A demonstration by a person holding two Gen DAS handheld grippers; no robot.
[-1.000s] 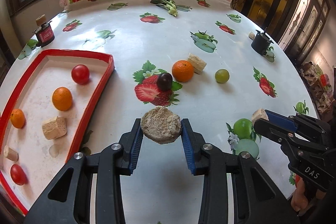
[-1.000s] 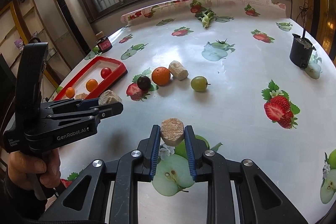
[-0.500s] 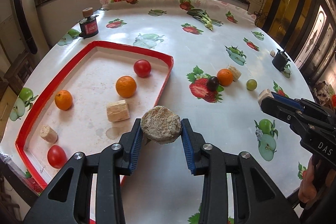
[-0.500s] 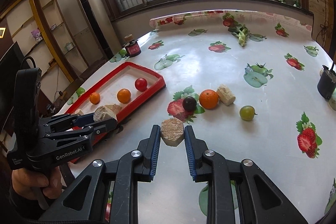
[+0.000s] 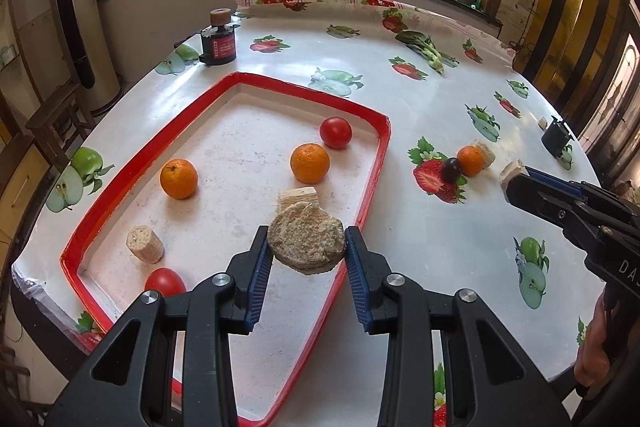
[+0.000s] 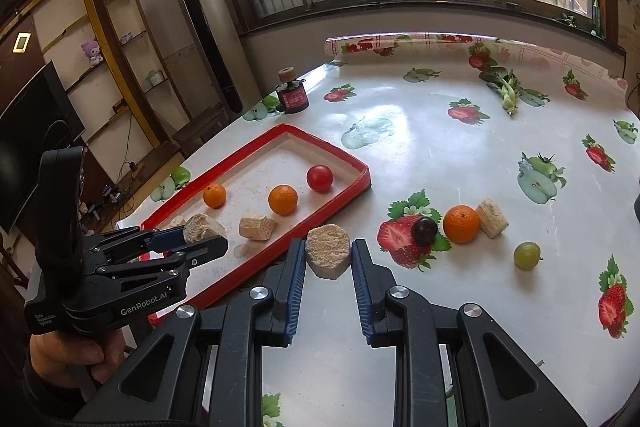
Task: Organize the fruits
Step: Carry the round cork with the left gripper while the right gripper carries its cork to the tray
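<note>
The left gripper (image 5: 306, 251) was clenched on a flat, crumbly tan chunk (image 5: 306, 242), holding it in the air above the near right part of the red tray (image 5: 224, 89). Just ahead of that gripper, inside the tray, lay a pale ridged block (image 5: 298, 195), and beyond it an orange (image 5: 310, 163) and a red tomato (image 5: 335, 132). Ahead and to its left sat a second orange (image 5: 179, 178), with a small tan cylinder (image 5: 145, 243) closer in on the left and another tomato (image 5: 165, 281) partly hidden behind the left finger. The right gripper (image 6: 328, 259) was closed on its own tan chunk (image 6: 328, 255), carried above the tablecloth (image 6: 432, 147) just outside the tray's near rim. Ahead and to the right of that gripper, on the cloth, a dark grape (image 6: 425, 230), an orange fruit (image 6: 461, 223) and a tan block (image 6: 492, 217) lay close together in a row, the orange fruit touching the block. A green grape (image 6: 527, 255) sat apart from them, further right. Far ahead, a small black jar (image 6: 293, 95) stood near the table's back edge.
</note>
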